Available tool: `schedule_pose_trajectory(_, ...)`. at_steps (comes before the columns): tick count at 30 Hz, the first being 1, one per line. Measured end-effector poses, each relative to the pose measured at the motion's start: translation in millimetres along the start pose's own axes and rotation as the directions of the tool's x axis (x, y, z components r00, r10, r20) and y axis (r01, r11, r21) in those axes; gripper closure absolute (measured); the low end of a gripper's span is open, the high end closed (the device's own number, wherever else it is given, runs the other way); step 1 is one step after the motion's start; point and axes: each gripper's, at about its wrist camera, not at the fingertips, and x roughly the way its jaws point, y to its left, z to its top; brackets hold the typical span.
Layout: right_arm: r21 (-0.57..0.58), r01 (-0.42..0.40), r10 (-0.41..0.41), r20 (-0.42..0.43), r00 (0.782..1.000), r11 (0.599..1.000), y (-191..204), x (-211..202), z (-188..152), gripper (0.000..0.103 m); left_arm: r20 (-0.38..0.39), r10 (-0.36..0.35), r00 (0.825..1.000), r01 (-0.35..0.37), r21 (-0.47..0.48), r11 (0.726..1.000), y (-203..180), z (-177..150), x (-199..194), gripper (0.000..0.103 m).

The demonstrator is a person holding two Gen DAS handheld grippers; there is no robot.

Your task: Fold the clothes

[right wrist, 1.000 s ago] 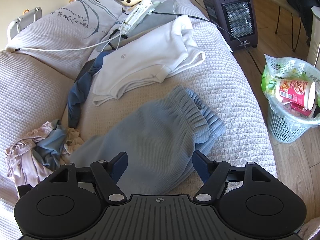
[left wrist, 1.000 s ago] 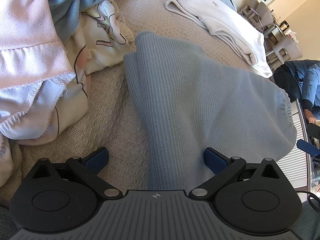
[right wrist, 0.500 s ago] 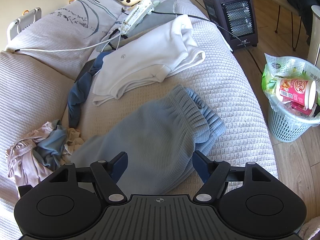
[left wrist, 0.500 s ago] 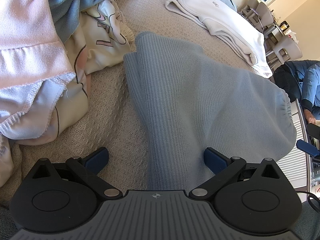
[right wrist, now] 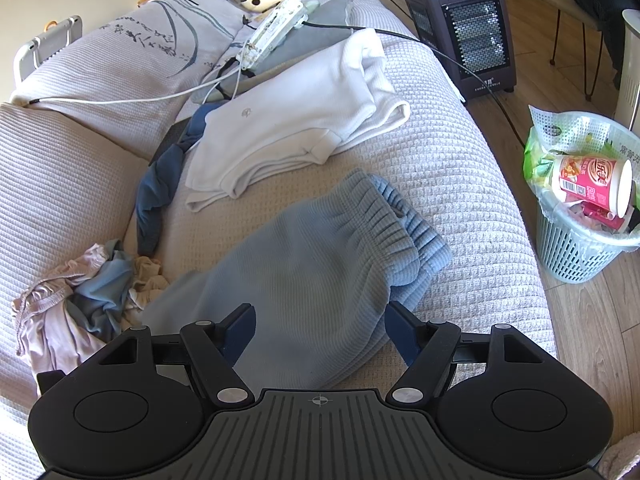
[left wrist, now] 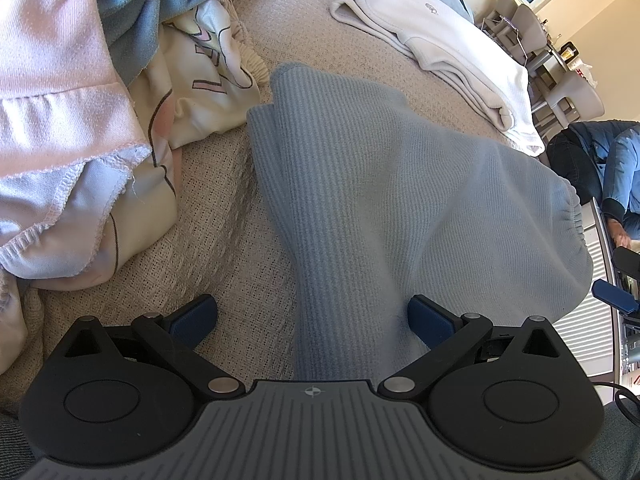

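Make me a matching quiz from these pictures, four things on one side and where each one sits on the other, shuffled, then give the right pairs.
Things:
1. blue-grey trousers
2. white folded garment
3. instant noodle cup
4. pink garment

Places:
A. in the waste basket on the floor
B. in the crumpled heap at the left
C. spread out just ahead of both claws
D. farther along the sofa, beyond the trousers

Pairs: 1-C, 2-D, 3-A, 4-B

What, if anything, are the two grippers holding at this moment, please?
Nothing: the left gripper and right gripper are both open above the blue pants.
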Motion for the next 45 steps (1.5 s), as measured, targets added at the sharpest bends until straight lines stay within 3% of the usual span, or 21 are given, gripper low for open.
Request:
schedule_pose_trajectory(31, -0.001, 0.001, -0.001, -0.013, 1.0, 1.0, -1.1, 1.4, 0.7, 0.03, 0.0, -0.002, 1.0, 0.002, -0.003, 1.0, -0.2, -2.3, 0.0, 0.001)
schedule_pose_trajectory(45, 0.037, -0.02, 0.019, 0.019, 1.0, 0.999, -7.4, -2.6, 0.9, 0.03, -0.005, -0.004, 1.0, 0.004, -0.001, 1.0, 1.2, -1.8, 0.6, 0.0)
